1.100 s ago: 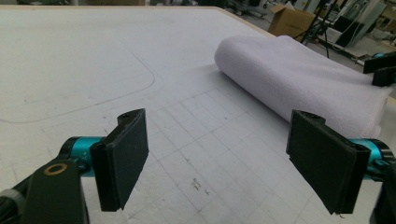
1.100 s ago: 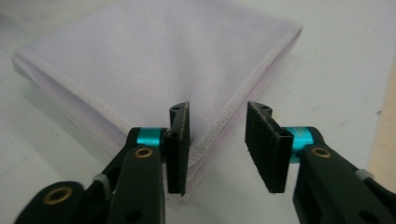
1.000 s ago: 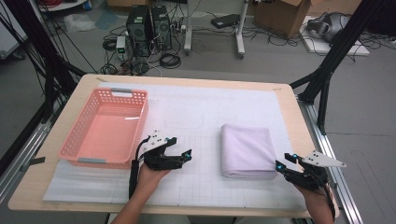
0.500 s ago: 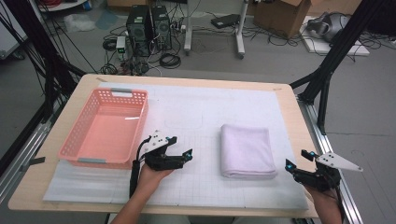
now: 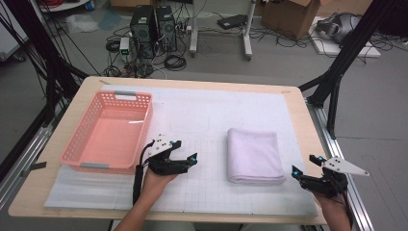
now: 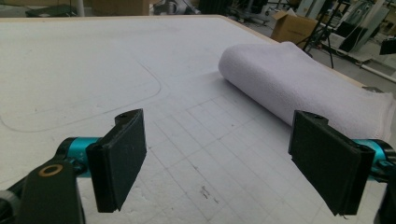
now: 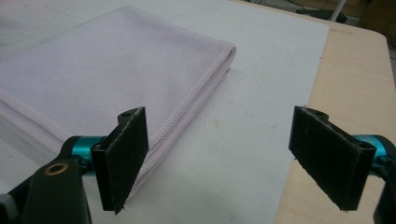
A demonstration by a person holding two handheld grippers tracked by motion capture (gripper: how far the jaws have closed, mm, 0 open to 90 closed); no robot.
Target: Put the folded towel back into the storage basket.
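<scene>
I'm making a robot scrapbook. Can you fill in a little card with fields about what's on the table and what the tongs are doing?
Table: wooden table with a white gridded mat on it
Towel: folded white towel, lying flat on the mat
Basket: pink basket, nothing in it, left of the towel
Left tongs: open, holding nothing, between basket and towel
Right tongs: jaws have just been opening, nothing between them, beside the towel's near right corner

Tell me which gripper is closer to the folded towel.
The right gripper, beside the folded pale lilac cloth towel's near right corner with jaws open. The left gripper sits farther off, nearer the pink plastic basket.
</scene>
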